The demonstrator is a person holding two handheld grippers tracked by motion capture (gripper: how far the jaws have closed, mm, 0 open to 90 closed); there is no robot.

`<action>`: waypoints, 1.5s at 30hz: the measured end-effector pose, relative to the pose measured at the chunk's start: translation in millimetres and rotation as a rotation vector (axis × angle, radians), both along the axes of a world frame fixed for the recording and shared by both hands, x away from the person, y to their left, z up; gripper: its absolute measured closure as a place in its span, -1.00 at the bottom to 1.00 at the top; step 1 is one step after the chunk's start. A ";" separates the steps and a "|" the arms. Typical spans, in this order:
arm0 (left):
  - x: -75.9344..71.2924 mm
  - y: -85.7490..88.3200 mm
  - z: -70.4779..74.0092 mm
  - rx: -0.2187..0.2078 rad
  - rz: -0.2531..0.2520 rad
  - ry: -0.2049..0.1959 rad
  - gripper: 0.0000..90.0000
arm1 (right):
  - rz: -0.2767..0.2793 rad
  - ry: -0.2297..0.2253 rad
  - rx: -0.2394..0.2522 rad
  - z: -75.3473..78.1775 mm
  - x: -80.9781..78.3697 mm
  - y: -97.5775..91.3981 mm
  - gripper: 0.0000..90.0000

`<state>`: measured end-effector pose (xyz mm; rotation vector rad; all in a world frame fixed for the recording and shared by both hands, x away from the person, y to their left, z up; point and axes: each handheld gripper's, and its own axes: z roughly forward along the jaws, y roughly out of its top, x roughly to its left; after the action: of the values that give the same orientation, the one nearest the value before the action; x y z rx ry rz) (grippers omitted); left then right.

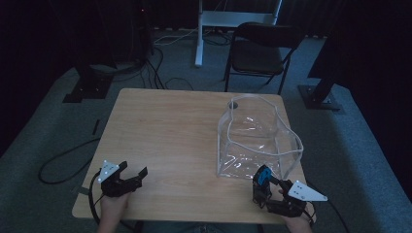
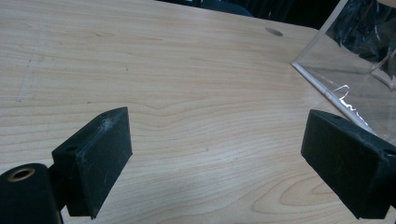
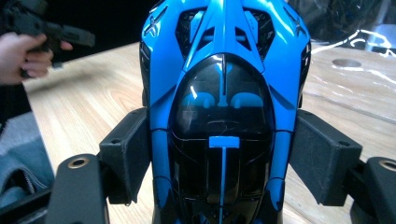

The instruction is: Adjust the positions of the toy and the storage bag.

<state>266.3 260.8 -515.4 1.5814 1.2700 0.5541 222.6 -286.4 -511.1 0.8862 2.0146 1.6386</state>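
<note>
A blue and black toy car (image 3: 224, 107) stands nose-up between the jaws of my right gripper (image 3: 219, 158), whose pads press on both its sides. In the high view the right gripper (image 1: 265, 187) holds the car (image 1: 264, 175) at the table's near right edge, just in front of a clear plastic bag (image 1: 257, 138) that stands open on the wooden table (image 1: 165, 136). My left gripper (image 1: 133, 172) rests at the near left of the table, open, with bare wood between its jaws (image 2: 215, 154). The bag's corner (image 2: 345, 70) lies to its right.
A round hole (image 1: 233, 104) in the tabletop lies behind the bag. A black folding chair (image 1: 260, 53) and a white desk leg (image 1: 199, 34) stand beyond the table. Cables run over the grey carpet at the left.
</note>
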 end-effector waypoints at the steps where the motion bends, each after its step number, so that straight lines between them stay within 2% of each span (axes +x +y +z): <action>1: -0.1 0.2 0.0 -0.001 0.001 0.000 -0.80 | 0.000 -0.006 0.015 1.4 -0.6 -0.3 -0.41; 6: -0.2 0.8 -0.4 -0.002 0.002 0.002 -0.79 | -0.008 -0.063 0.052 13.8 -6.5 0.9 -0.41; 8: -0.3 0.4 -0.5 -0.002 0.001 0.004 -0.79 | -0.021 -0.089 0.049 19.6 -9.0 1.9 -0.41; 14: -0.5 0.8 0.0 -0.008 0.000 0.003 -0.80 | -0.058 -0.130 0.110 32.6 -12.2 -2.4 -0.41; 20: -0.3 0.9 -0.4 -0.008 -0.002 0.008 -0.80 | -0.084 -0.183 0.147 51.4 -14.3 -9.5 -0.41; 30: 0.7 0.4 -2.1 -0.004 0.000 0.014 -0.80 | -0.127 -0.264 0.162 86.9 -14.2 -21.0 -0.41; 37: 0.6 0.6 -2.6 0.000 0.000 0.017 -0.80 | -0.145 -0.289 0.148 107.3 -12.1 -27.5 -0.42; 45: 0.3 1.0 -2.9 -0.003 0.004 0.018 -0.80 | -0.158 -0.310 0.144 122.7 -10.6 -33.1 -0.41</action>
<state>266.6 261.9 -518.3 1.5845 1.2871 0.5411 212.0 -319.5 -388.4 0.7634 1.5958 1.7275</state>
